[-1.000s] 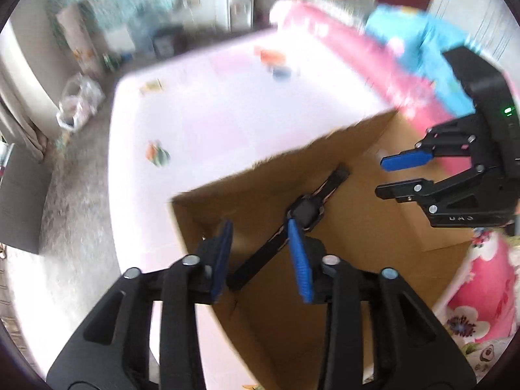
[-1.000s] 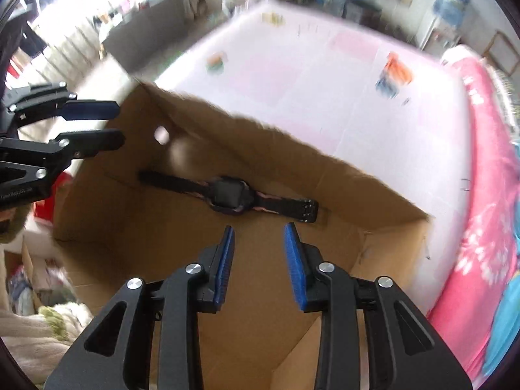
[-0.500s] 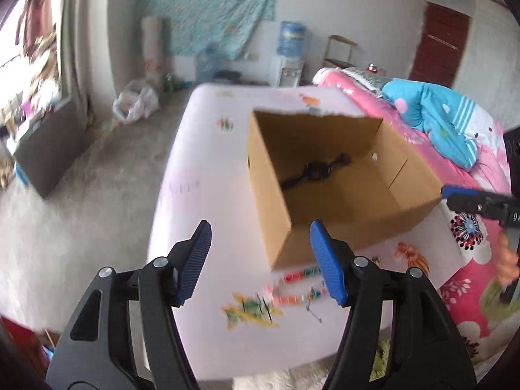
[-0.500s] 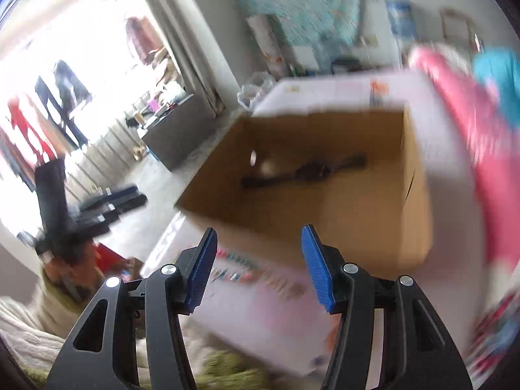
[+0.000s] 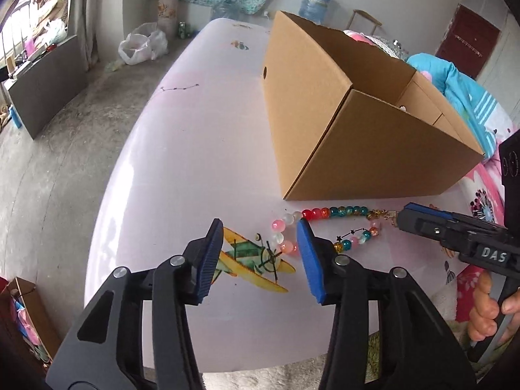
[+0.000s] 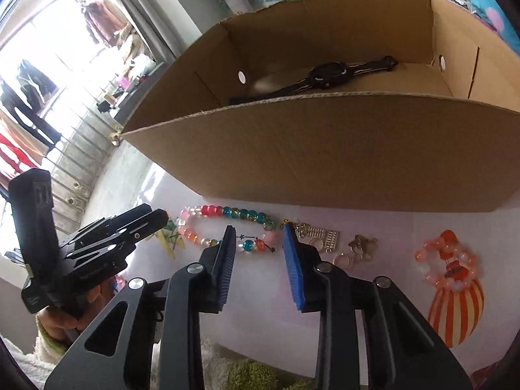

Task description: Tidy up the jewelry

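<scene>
Right wrist view: beaded bracelet (image 6: 227, 229) lies on the table (image 6: 373, 243) just beyond the right gripper (image 6: 258, 266), long axis left-right, beside the cardboard box (image 6: 325, 149).
Nearer: both are close (left gripper (image 5: 260, 256) straddles its pale end).
Tongs: both apart, empty.
Watch (image 6: 328, 73): in the box.
Writing: "DAS" on right gripper.

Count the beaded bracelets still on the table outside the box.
2. A multicolor beaded bracelet lies in front of the cardboard box, ahead of the right gripper. A pink-orange one sits farther right on the balloon print. Others may be hidden.
</scene>
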Demonstrator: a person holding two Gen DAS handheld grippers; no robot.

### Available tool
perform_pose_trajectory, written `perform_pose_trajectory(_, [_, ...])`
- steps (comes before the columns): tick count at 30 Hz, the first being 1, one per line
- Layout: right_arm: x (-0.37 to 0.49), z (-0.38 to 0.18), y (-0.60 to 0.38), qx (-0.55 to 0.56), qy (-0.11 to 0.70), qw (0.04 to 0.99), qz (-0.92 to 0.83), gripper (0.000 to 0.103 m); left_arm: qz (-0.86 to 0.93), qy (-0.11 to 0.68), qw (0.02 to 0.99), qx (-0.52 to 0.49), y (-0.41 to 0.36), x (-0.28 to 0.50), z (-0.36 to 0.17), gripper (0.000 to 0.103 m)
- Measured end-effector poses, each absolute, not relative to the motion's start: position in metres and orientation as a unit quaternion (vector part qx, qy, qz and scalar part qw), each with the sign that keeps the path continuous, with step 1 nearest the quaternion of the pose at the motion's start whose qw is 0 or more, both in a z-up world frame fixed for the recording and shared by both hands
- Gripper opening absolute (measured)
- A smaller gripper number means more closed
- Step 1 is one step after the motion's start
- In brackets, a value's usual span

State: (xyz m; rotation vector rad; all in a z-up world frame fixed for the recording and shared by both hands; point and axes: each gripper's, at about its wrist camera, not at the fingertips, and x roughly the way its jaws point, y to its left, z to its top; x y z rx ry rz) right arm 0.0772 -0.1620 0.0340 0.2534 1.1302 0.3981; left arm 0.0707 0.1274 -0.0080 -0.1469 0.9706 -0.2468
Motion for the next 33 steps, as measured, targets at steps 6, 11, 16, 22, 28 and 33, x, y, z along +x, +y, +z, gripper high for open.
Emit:
perform_pose_trajectory(6, [0.081,0.021,-0.149,0.094,0.550,0.813,0.167,0.018,-0.133,0.479,0.866,-0.049,0.117,0.076,-0.019,0.033])
perform_pose_trajectory(11, [0.083,0.017,-0.143,0.092,0.561,0.807,0.161,0.015,-0.130,0.487,0.863,-0.023,0.111,0.079,-0.026,0.024])
perform_pose_trajectory(16, [0.084,0.016,-0.134,0.083,0.562,0.808,0.159,0.015,-0.139,0.487,0.862,-0.006,0.108,0.078,-0.025,0.016])
perform_pose_trajectory(22, [0.084,0.014,-0.126,0.076,0.566,0.805,0.160,0.015,-0.149,0.494,0.856,-0.015,0.111,0.076,-0.024,0.016])
perform_pose_trajectory(28, [0.089,0.017,-0.117,0.063,0.567,0.805,0.163,0.015,-0.148,0.496,0.855,-0.023,0.113,0.079,-0.025,0.016])
perform_pose_trajectory(33, [0.086,0.016,-0.110,0.053,0.562,0.810,0.159,0.015,-0.144,0.493,0.858,-0.008,0.110,0.079,-0.024,0.016])
